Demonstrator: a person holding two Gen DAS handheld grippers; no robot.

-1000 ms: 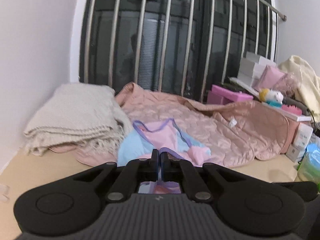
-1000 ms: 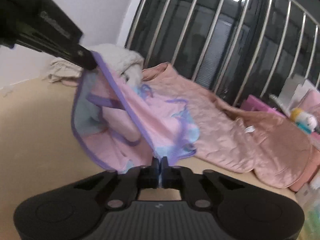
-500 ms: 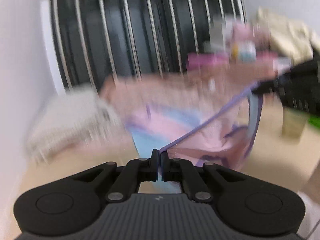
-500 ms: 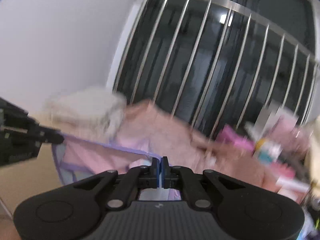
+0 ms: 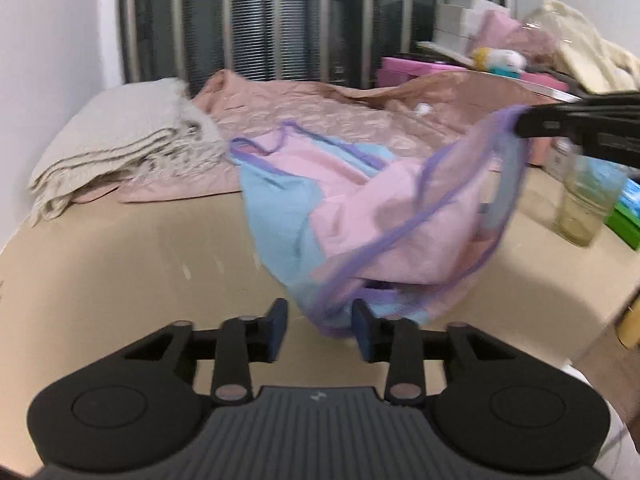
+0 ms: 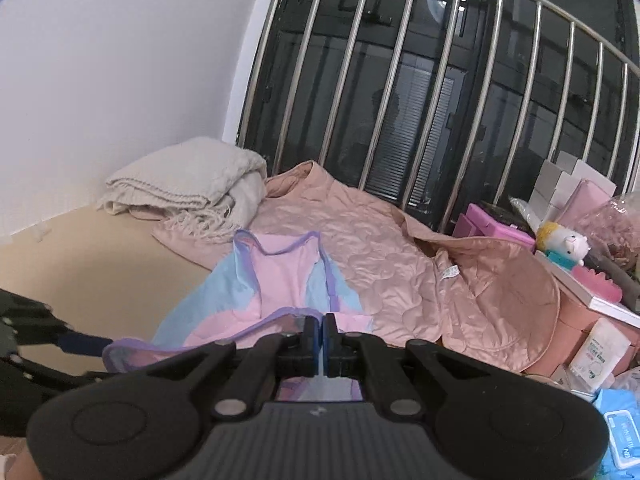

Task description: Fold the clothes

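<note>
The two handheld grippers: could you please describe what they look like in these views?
Both look alike. The left gripper and right gripper have matte black bodies with a ribbed grey centre panel bearing a small pale logo, a round disc moulded at each side, and black linkage arms with pale metal pivot pins. The fingertips carry dark blue pads. No cables or sleeves show.

Ahead of the jaws: one pink-and-blue garment, one quilted pink blanket, one folded cream throw, one plush toy, one glass jar.
</note>
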